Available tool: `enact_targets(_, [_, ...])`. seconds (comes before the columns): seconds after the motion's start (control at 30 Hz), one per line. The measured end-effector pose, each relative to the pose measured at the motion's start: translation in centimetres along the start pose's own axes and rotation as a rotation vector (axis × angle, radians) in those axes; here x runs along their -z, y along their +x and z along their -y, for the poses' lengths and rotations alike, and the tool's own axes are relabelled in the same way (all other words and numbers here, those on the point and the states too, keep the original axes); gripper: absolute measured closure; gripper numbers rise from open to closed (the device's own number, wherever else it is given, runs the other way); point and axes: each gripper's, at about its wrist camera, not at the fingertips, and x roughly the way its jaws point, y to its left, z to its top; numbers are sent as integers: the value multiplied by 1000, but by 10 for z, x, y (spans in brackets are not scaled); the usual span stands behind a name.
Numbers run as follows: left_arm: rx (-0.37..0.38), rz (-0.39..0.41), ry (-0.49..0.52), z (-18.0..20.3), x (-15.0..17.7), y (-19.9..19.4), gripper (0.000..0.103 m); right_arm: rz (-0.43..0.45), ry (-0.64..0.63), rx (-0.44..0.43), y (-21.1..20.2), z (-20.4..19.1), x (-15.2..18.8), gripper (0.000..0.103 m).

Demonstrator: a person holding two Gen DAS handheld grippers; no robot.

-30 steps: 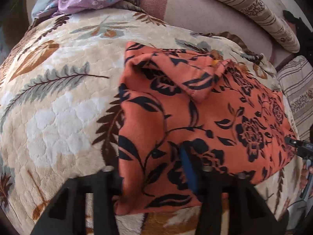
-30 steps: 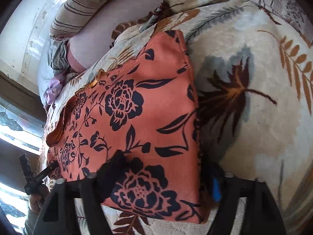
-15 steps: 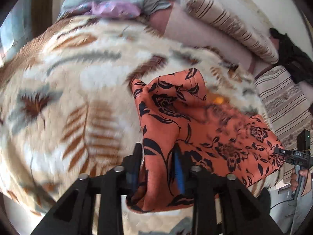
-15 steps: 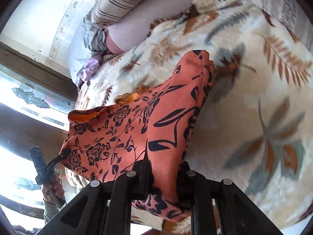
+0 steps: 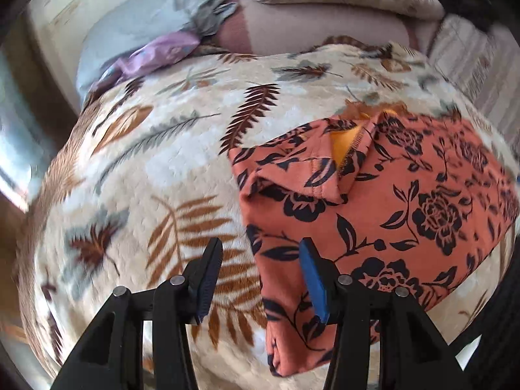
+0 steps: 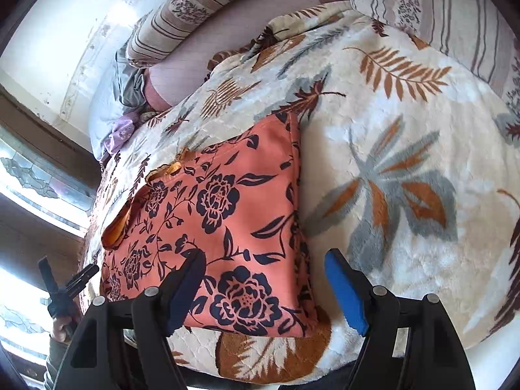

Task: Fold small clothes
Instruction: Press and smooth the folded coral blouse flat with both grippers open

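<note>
Orange floral fabric, printed with dark navy roses and leaves, is seen lying as a folded garment [image 5: 406, 201] on a cream leaf-patterned blanket [image 5: 146, 169] that covers the bed. The garment is laid roughly rectangular, with a small flap turned over near its far edge where a yellow-orange lining [image 5: 343, 144] is exposed. The left gripper [image 5: 260, 282] is held with its jaws parted wide and nothing between them; its blue-padded finger is placed over the garment's near-left corner, while the other finger is set over bare blanket. The right gripper [image 6: 263, 292] is likewise spread wide and is holding nothing, the garment's near-right edge lying between its two fingers as viewed from the right wrist. Whether either gripper is touching the cloth cannot be told. A fold is judged to have been laid down, and the cloth released, so the step in hand appears to be a pause between folds. Another fold, probably across the longer span, would be called for next: both near corners would need to be pinched through all layers, lifted together and carried evenly over. The loose flap at the far edge might be disturbed if the layers are not gripped together. Striped pillows [image 6: 182, 9] and a lilac cloth [image 5: 156, 53] are seen beyond, well apart from the work.
</note>
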Motion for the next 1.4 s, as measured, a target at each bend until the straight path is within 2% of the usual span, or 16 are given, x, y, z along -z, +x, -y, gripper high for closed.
enact_targets(0.1, [-11,-17,153,14,-21,21,53,-10,-31,2,5,-10,1,25])
enact_targets(0.2, [33,-48,153,12,-43,43,53,-27,-43,12,18,-16,3,25])
enact_targets(0.27, [58,-61,-23,-13,-56,54,53,-34,-41,19,21,-16,3,25])
enact_targets(0.37, [109,-100,-487,-80,-53,82,53,-24,-14,18,24,-12,-6,25])
enact_targets(0.47, [154,-92,-626,-101,-34,82,53,-25,12,14,30,-11,-19,25])
enact_targets(0.6, [104,-24,-549,-87,-13,44,53,-14,21,-27,44,-13,-42,24])
enact_targets(0.8, [171,22,-395,-27,4,-1,42,-18,147,14,92,14,-89,26])
enact_targets(0.83, [182,32,-362,-14,6,-5,40,-23,130,45,98,13,-95,31])
enact_targets(0.87, [190,35,-330,-2,9,-5,37,-33,100,78,103,8,-100,64])
enact_targets(0.9, [184,22,-299,9,12,-1,36,-30,61,118,103,0,-103,80])
enact_targets(1.0, [101,-43,-229,32,20,22,36,21,-129,240,95,-33,-110,88])
enact_targets(1.1, [50,-18,-190,42,19,20,35,31,-174,344,107,-27,-118,88])
enact_targets(1.23, [75,17,-195,39,11,-3,35,-18,-75,274,114,0,-113,79])
enact_targets(1.3, [102,67,-204,41,10,-16,33,37,-33,266,94,3,-106,55])
enact_targets(1.37, [110,26,-189,47,13,-5,27,120,-2,244,63,-1,-96,30])
enact_targets(1.4, [89,-20,-179,50,16,8,27,154,9,223,47,-5,-89,30])
